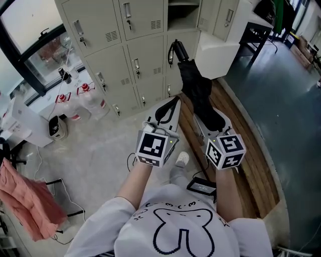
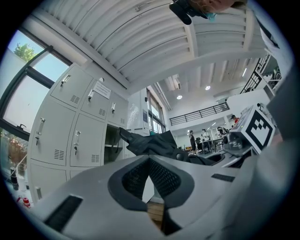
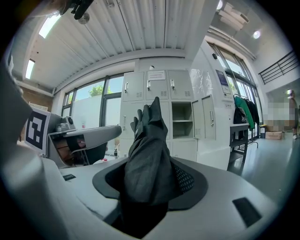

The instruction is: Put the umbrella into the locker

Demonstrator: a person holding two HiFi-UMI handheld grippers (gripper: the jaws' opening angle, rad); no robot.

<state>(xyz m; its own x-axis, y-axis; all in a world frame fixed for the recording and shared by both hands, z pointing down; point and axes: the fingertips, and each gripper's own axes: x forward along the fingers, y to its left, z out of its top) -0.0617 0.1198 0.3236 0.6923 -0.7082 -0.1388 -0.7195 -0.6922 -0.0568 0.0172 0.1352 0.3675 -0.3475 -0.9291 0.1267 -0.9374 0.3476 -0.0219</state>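
My right gripper [image 1: 210,118] [image 3: 152,174] is shut on a folded black umbrella [image 1: 198,88] [image 3: 147,150]. The umbrella runs forward from the jaws, and its handle end [image 1: 175,50] points at the grey lockers [image 1: 130,60]. One locker compartment [image 1: 183,15] [image 3: 182,117] stands open with a shelf inside, a little beyond the umbrella's tip. My left gripper [image 1: 174,102] [image 2: 149,159] is beside the right one, its fingertips meeting with nothing between them. The left gripper view shows the umbrella [image 2: 154,143] to its right and the open compartment [image 2: 112,145] ahead.
A wooden bench [image 1: 251,150] runs under my right arm, with a small black device [image 1: 203,186] on it. Clear bottles with red caps [image 1: 88,100] stand on the floor at the left of the lockers. A white cabinet [image 1: 218,52] and a dark desk [image 1: 256,30] stand at the right.
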